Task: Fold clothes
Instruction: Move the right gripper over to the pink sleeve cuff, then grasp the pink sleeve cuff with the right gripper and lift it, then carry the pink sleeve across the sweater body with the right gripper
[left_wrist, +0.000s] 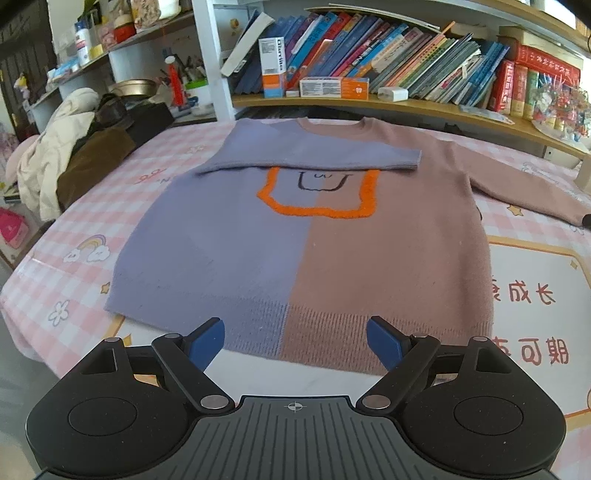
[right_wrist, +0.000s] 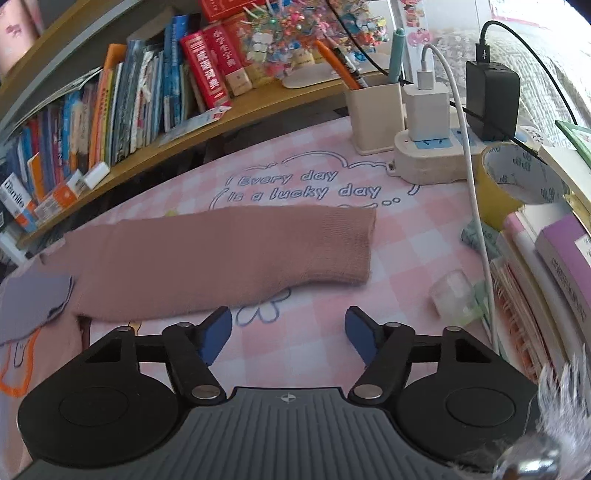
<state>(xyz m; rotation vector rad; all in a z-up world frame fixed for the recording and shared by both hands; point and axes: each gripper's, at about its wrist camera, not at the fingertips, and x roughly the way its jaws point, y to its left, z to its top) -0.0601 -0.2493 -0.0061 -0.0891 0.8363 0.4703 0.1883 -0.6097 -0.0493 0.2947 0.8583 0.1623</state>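
Since the lilac-and-dusty-pink knitted sweater (left_wrist: 303, 236) lies flat on the pink checked tabletop (left_wrist: 74, 236), it should handle soft, light and floppy.
Left gripper (left_wrist: 295, 341) hovers at the hem, fingers spread wide, empty; right gripper (right_wrist: 288, 334) likewise, near the outstretched pink sleeve (right_wrist: 229, 258), whose ribbed cuff probably offers the best hold.

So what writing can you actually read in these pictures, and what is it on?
"Every day is a lucky day": on the pink tablecloth.
"Clarelite", or near it: on a white box on the shelf; the letters are small.
Chinese characters on the tablecloth and red books: not legible to me.
Other book spines: too small.
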